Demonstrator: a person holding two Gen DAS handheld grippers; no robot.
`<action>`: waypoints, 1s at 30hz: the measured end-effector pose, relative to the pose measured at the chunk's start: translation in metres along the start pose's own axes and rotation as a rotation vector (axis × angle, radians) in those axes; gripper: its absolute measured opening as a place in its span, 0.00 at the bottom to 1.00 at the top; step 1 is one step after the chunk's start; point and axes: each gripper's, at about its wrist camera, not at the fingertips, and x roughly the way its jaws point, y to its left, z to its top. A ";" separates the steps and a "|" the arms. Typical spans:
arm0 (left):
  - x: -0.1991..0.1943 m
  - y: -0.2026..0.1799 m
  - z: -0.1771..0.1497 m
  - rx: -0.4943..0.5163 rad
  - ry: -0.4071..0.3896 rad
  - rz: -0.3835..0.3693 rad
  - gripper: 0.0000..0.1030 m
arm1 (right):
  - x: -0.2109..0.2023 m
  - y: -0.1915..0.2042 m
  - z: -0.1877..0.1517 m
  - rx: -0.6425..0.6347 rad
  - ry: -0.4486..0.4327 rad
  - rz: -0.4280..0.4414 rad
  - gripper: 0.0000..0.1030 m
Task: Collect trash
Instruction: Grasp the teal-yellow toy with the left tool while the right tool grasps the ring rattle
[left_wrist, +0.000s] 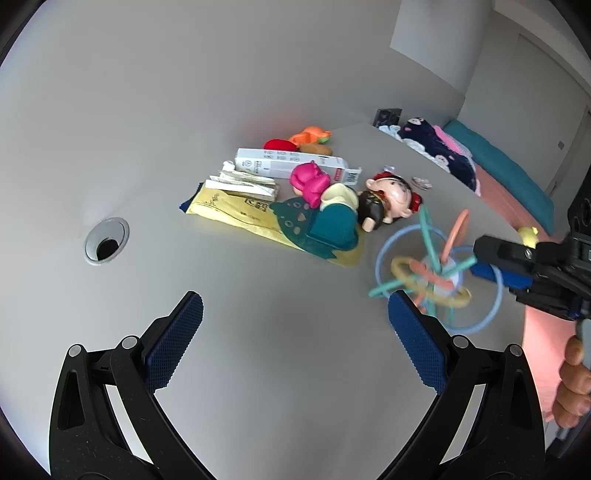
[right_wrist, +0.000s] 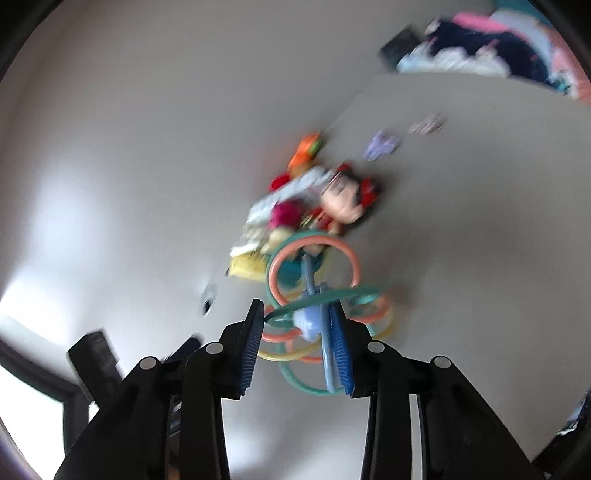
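A pile lies on the grey table (left_wrist: 258, 332): a yellow wrapper (left_wrist: 236, 212), a white carton (left_wrist: 288, 164), white folded papers (left_wrist: 243, 181), a pink toy (left_wrist: 308, 182), a teal pouch (left_wrist: 325, 229) and a doll (left_wrist: 388, 197). My left gripper (left_wrist: 295, 332) is open and empty, low over bare table in front of the pile. My right gripper (right_wrist: 297, 343) holds a ring toy of coloured hoops (right_wrist: 314, 291) between its pads; it also shows in the left wrist view (left_wrist: 432, 273), at the right, blurred. The right gripper's fingertips (left_wrist: 491, 254) reach in from the right there.
A round cable hole (left_wrist: 107, 245) sits in the table at left. Orange and red toys (left_wrist: 306, 138) lie behind the pile. A bed with dark and teal bedding (left_wrist: 480, 162) runs along the table's far right edge. Small hair clips (left_wrist: 421, 182) lie near the doll.
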 end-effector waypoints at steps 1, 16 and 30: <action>0.002 0.002 0.001 -0.003 0.003 0.006 0.94 | 0.004 0.005 0.002 -0.008 -0.012 -0.009 0.37; 0.040 0.005 0.034 -0.018 0.006 -0.051 0.94 | -0.037 0.051 0.029 -0.216 -0.196 -0.174 0.07; 0.115 -0.035 0.056 0.123 0.018 -0.011 0.56 | -0.058 0.000 0.044 -0.148 -0.226 -0.220 0.07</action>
